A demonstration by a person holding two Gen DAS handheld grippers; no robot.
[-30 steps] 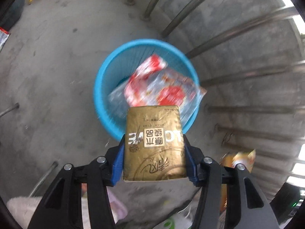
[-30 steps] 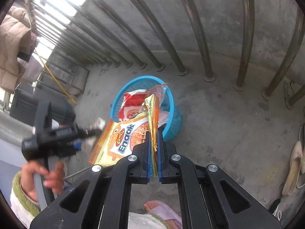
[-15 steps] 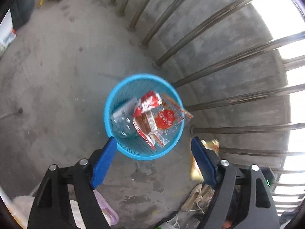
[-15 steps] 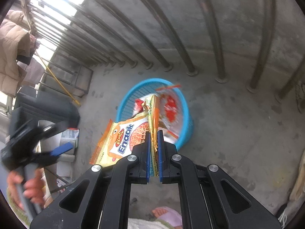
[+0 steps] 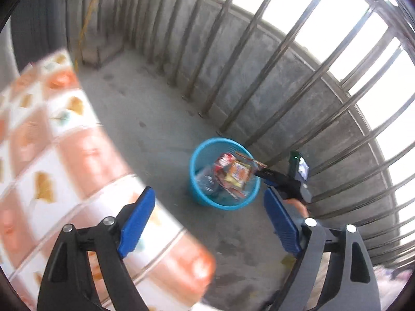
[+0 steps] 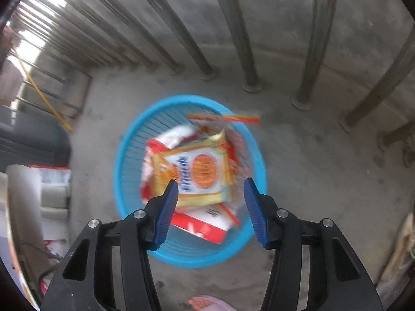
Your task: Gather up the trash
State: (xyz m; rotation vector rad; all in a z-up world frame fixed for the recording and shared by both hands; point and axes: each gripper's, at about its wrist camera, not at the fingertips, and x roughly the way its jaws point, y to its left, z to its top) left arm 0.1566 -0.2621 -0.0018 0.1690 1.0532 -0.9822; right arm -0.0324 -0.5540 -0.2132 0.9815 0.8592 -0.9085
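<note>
Place: home balcony, bare and utilitarian
Floor: rough grey concrete [image 6: 324,181], stained
Edge: metal railing bars [image 6: 319,33] ahead of the claw, daylight behind
Household signs: blue plastic waste basket [image 6: 129,155] ahead; orange-and-white checked cloth [image 5: 64,155] to its left

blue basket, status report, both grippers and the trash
Left gripper open, empty. Right gripper open above blue basket; yellow wrapper lying inside. Nothing in the way.

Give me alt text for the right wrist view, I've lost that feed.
The right gripper hangs open and empty directly above a blue basket on the concrete floor, with an orange snack packet lying on top of other wrappers inside. Metal railing bars stand behind the basket.
</note>
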